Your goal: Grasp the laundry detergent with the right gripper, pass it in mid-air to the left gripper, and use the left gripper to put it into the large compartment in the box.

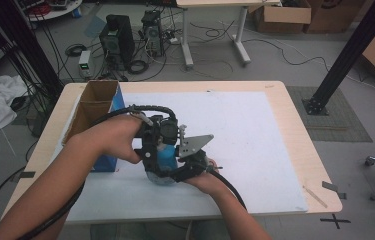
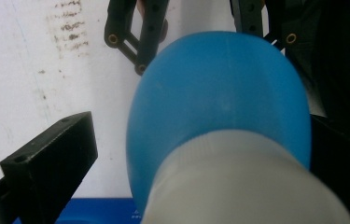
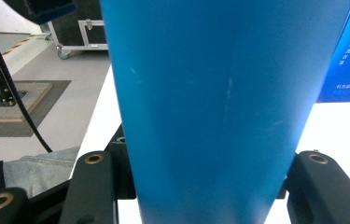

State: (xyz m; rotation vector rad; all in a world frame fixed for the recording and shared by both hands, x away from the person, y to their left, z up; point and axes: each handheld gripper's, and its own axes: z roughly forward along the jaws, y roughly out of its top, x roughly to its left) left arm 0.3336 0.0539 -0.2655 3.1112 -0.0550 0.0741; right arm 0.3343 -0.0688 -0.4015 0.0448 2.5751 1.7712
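1. Gripping a blue bottle (image 1: 166, 156) near the middle of the desk (image 1: 295, 150), both tools meet just above the white mat (image 1: 255, 150).
2. The right tool (image 1: 195, 162) is clamped on the bottle's body. In the right gripper view, the blue wall (image 3: 224, 102) stands between the two black jaws, which sit tight against either side of it.
3. Left tool (image 1: 150, 150): in the left gripper view, the bottle (image 2: 219, 107) has a whitish part (image 2: 238, 186) nearest the camera. The right-hand jaw sits against the bottle, but the left-hand jaw stands off with white mat showing in the gap. I honestly can't tell if it's really pinching anything.
4. From the high view, the bottle is tucked between the two tools and mostly hidden by them. The grey plate (image 1: 195, 145) on the right tool sticks out to the right.
5. A cardboard box with blue sides (image 1: 97, 107) sits open-topped on the left part of the desk, just beside the person's left hand (image 1: 120, 137).
6. Black cables (image 1: 40, 220) trail back from both tools along the forearms.
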